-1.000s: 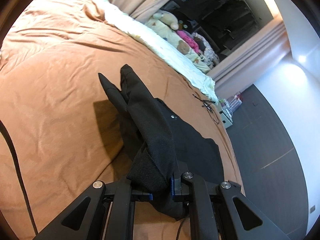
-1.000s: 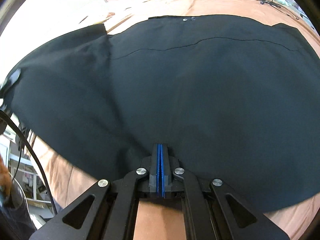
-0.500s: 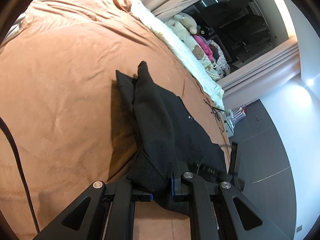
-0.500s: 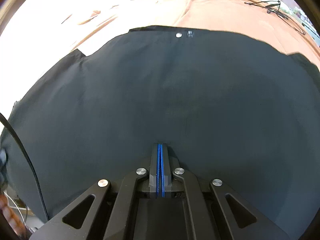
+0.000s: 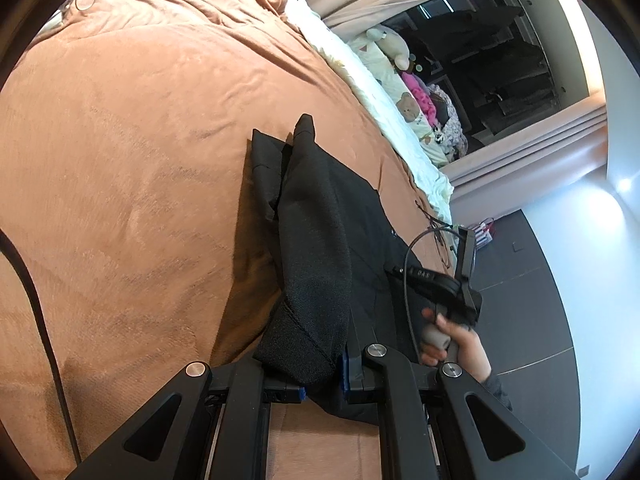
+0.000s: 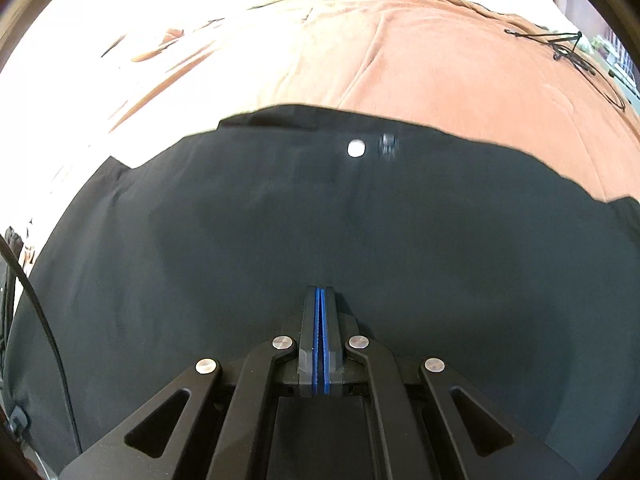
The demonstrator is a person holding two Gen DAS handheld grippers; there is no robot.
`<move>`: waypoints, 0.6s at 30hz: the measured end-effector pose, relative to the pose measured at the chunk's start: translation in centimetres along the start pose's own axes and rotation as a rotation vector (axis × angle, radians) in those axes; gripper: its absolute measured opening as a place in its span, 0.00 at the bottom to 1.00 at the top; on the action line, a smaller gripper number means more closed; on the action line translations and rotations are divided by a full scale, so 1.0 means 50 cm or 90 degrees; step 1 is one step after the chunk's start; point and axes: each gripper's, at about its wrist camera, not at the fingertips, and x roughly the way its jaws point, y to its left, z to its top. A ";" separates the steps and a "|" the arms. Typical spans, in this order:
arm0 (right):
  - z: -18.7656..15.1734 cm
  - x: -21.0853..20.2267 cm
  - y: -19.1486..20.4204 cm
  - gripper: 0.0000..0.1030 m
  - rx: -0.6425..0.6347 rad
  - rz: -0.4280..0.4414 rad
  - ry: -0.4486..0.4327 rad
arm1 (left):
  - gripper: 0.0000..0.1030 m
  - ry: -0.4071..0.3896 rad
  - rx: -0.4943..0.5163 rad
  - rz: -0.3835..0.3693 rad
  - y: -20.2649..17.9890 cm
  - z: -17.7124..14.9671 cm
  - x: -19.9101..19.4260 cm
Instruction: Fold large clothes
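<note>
Left wrist view: the left gripper (image 5: 322,376) has its two fingers squeezed on a thick bunch of the black trousers (image 5: 316,240). The cloth fills the gap between the blue pads and hangs out in front of them. From there the trousers stretch away over the brown blanket (image 5: 132,160), with one long fold lying on top of the rest. The far end of the cloth comes to two points on the blanket.

At the right side of this view the person's right hand (image 5: 452,340) holds the handle of the right gripper (image 5: 466,252), just beside the edge of the trousers.

Right wrist view: the right gripper (image 6: 320,344) has its fingers pressed tight together, blue pad against blue pad. The black trousers (image 6: 320,220) spread wide right in front of the tips, but I cannot tell if any cloth is caught between them. A small silver button (image 6: 356,148) sits near the far edge of the trousers.

The brown blanket (image 6: 440,64) covers a big bed. A thin black cord (image 6: 568,50) lies on it, well apart from the trousers. Past the blanket in the left wrist view is a white sheet (image 5: 384,108) with soft toys (image 5: 408,80) piled beside it, then pale curtains (image 5: 520,160) and a dark grey floor (image 5: 532,280).
</note>
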 end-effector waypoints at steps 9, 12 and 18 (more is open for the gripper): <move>0.050 0.051 0.006 0.00 -0.003 -0.016 -0.002 | 0.11 -0.004 -0.018 0.003 0.015 -0.004 0.000; 0.059 0.043 0.010 0.00 -0.012 -0.029 -0.001 | 0.11 -0.005 -0.025 0.003 0.018 -0.006 -0.001; 0.028 -0.054 0.029 0.00 -0.059 -0.049 -0.032 | 0.11 -0.008 -0.021 0.007 0.007 -0.006 -0.005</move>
